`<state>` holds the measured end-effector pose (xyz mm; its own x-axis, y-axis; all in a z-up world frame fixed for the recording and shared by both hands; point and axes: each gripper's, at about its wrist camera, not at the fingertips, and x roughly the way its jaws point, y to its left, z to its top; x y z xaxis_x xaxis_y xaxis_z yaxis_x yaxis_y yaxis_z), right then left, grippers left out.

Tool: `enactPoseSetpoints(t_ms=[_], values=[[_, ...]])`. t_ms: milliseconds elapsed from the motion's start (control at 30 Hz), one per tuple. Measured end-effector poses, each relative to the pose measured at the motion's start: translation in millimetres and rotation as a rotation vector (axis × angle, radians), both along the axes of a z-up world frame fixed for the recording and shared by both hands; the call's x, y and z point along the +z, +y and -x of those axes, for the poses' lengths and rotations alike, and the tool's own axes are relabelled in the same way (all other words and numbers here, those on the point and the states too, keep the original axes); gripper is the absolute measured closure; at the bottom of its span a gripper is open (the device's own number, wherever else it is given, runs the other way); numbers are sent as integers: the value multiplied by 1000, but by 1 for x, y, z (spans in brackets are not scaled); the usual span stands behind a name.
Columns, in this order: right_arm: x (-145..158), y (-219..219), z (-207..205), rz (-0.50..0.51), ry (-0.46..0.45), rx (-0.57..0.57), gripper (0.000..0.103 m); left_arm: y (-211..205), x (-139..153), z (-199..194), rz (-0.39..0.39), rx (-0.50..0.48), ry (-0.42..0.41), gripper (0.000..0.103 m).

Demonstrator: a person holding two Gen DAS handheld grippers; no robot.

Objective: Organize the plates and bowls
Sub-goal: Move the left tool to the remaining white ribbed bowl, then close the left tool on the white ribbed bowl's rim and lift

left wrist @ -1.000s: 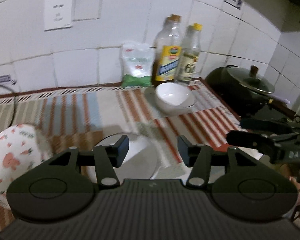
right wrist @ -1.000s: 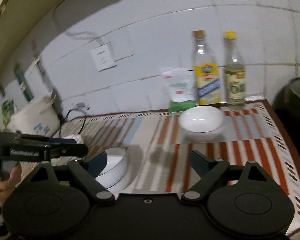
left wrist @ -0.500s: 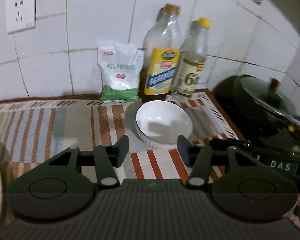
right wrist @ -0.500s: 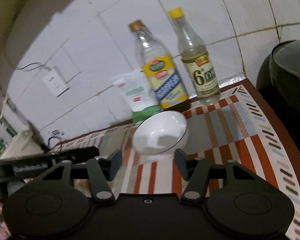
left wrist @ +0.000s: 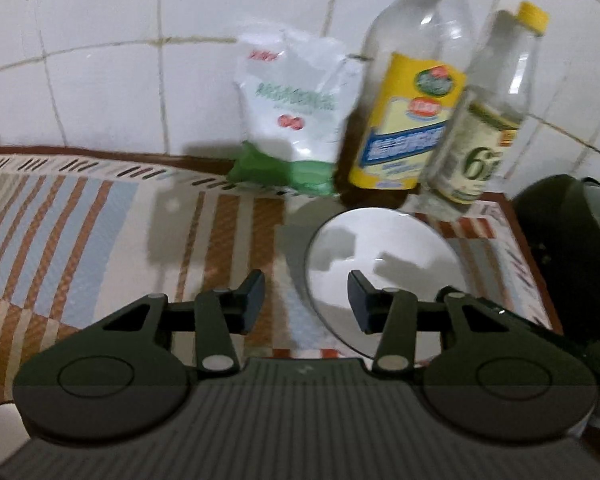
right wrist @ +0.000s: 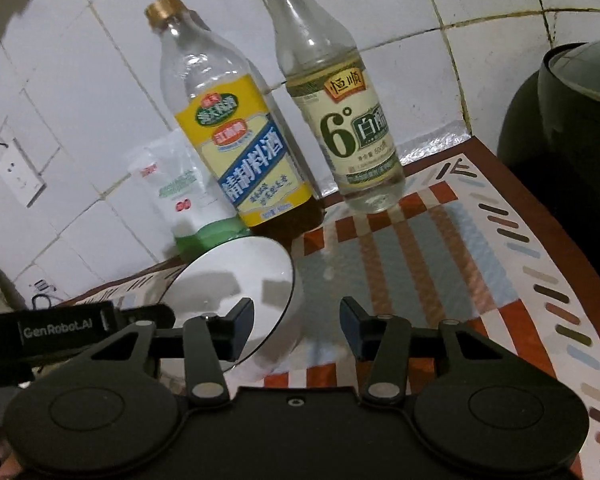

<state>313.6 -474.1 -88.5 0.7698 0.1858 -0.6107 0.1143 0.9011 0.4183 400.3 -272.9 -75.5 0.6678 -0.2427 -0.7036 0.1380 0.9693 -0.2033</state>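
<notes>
We have both grippers at the round white ceramic bowl [left wrist: 384, 252], which sits on the striped mat near the far right corner of the table, just in front of the bottles. The left gripper [left wrist: 306, 298] has its jaws half spread and closing, straddling the bowl's left rim: one finger is over the mat, the other over the bowl's inside, and neither pad presses on it yet. The right gripper [right wrist: 297, 326] straddles the opposite rim in the same way, jaws partly spread and closing, rim between them but ungripped.

What worries us is the crowding behind. The tall clear bottle with the yellow and blue label [right wrist: 236, 140] and the clear vinegar bottle with the yellow cap [right wrist: 340, 116] stand just beyond the bowl, and a lift that swings toward the wall could knock either over. A glazed rim is likely slippery, so uneven closing from the two sides could tip the bowl or let it drop. The white and green plastic pouch [left wrist: 296, 116] leans against the wall further left (soft, so less of a concern).

The table carries a woven mat in orange, blue and cream stripes [left wrist: 60, 232]. White wall tiles [left wrist: 120, 80] back it, and a dark lidded pot [right wrist: 572, 120] sits at the right edge
</notes>
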Motion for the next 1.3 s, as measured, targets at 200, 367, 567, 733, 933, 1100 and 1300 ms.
enactPoseSetpoints(t_ms=[200,367,567,733,933,1100,1300], values=[[-12,0,-15,-52,-8,35,81,1,-12,-14,19,11,20,77],[-9,11,-13,19,-7,31,85,-7,-11,-8,9,-57,-12,97],[3,18,11,26,-33,4,89,-8,3,24,-87,-94,-137,98],[26,32,35,31,-51,1,90,7,24,53,-102,-116,-184,98],[55,56,62,34,-29,18,89,38,44,83,-88,-161,-191,98],[81,89,86,57,-46,46,89,72,58,112,-74,-171,-222,98],[107,134,105,79,-51,85,89,120,75,144,-53,-152,-251,97]])
